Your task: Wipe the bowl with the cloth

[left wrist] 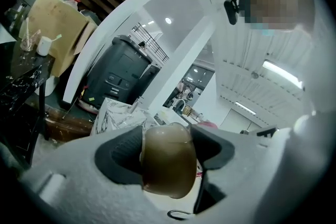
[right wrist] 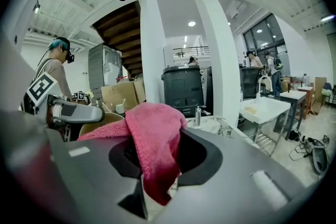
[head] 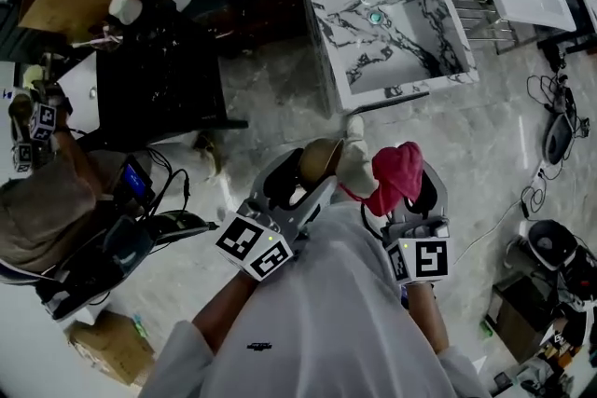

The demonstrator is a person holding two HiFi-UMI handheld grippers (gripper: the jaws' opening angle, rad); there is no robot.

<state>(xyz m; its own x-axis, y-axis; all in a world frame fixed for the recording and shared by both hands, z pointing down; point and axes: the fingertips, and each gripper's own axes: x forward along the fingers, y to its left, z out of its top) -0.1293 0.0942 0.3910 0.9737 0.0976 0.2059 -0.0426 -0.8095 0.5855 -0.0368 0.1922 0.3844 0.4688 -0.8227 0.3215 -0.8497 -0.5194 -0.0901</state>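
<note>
- Left gripper (head: 300, 186), held close in front of the person's body, is clamped on a brownish bowl (head: 319, 159) that sits between its jaws.
- Right gripper (head: 410, 191), just beside it, pinches a pink cloth (head: 396, 171). The cloth drapes over the jaws and reaches toward the bowl; contact is unclear.
- Farther off, a marbled sink (head: 326, 42) stands on the pale floor (head: 270, 79).
</note>
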